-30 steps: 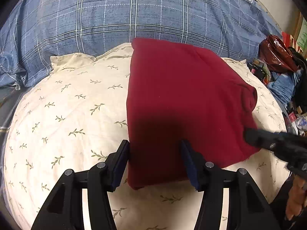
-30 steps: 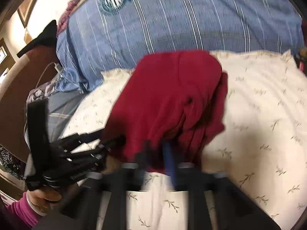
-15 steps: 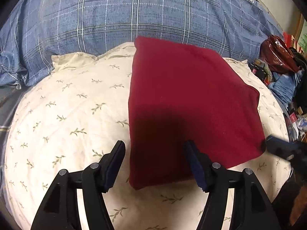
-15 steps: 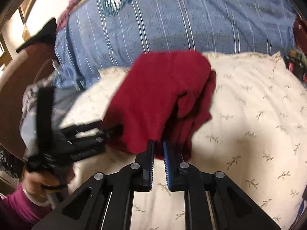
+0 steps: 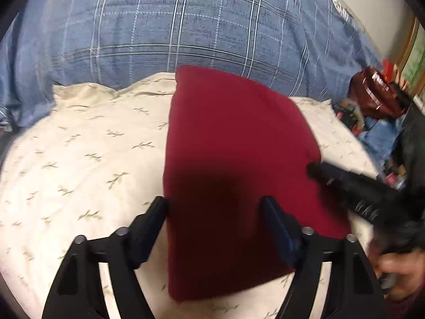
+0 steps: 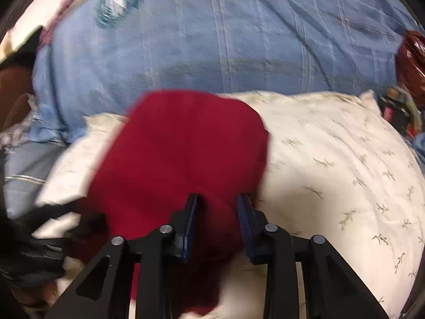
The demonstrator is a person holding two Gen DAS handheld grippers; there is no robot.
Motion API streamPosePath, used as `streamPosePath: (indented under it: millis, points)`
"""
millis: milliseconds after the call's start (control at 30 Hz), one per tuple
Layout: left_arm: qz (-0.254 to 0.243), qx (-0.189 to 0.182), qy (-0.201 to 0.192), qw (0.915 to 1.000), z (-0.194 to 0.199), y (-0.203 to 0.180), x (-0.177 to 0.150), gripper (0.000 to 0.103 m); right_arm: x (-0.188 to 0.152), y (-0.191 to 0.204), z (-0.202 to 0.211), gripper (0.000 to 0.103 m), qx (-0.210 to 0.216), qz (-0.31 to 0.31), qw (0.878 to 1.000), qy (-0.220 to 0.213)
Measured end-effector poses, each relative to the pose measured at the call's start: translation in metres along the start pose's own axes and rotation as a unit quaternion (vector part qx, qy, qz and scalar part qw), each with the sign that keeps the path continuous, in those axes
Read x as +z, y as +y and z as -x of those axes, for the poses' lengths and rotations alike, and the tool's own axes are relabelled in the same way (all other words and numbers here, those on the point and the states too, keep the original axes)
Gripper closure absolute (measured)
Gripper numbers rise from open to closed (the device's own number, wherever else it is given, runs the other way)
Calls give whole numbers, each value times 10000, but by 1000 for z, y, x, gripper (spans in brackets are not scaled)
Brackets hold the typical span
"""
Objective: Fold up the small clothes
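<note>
The folded red cloth [image 5: 233, 175] lies on the leafy pillow [image 5: 79, 159], long way running up the frame. Both grippers, left [image 5: 215, 218] and right [image 6: 217, 212], have just been opening their jaws around its near edge, gripping nothing.

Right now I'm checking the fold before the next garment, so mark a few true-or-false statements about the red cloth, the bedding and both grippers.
1. The red garment lies folded on a cream pillow printed with small sprigs. True.
2. The left gripper is clamped shut on the cloth. False: its jaws stand wide apart over the garment's near edge and have just been opening.
3. The right gripper has its jaws parted, with red cloth seen between them. True; they have just been opening.
4. The bedding behind the pillow is plain green. False: it is blue plaid bedding.
5. The garment hangs in the air. False: it rests on the pillow.
</note>
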State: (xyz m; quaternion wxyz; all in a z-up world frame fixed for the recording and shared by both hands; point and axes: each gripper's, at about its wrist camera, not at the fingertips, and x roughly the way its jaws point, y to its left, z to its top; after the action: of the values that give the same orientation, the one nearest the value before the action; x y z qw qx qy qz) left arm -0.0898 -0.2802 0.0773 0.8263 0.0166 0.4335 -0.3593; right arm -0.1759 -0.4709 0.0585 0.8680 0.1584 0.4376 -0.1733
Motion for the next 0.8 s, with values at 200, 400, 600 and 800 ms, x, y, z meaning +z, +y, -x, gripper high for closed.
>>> streamPosePath:
  millis: [200, 400, 600, 800]
  points:
    - [381, -638, 167, 9971, -19, 34, 25, 23, 4, -45, -5, 27, 1127, -778, 9906, -55]
    - [390, -1071, 612, 9916, -58, 46, 33, 19, 13, -49, -43, 22, 1974, -993, 9751, 206]
    - [148, -1224, 532, 9909, -64, 44, 43, 37, 21, -30, -43, 57, 2124, -748, 9741, 176]
    - [26, -1223, 359, 9918, -15, 48, 34, 50, 23, 7, 0, 63, 2528, -354, 9669, 41]
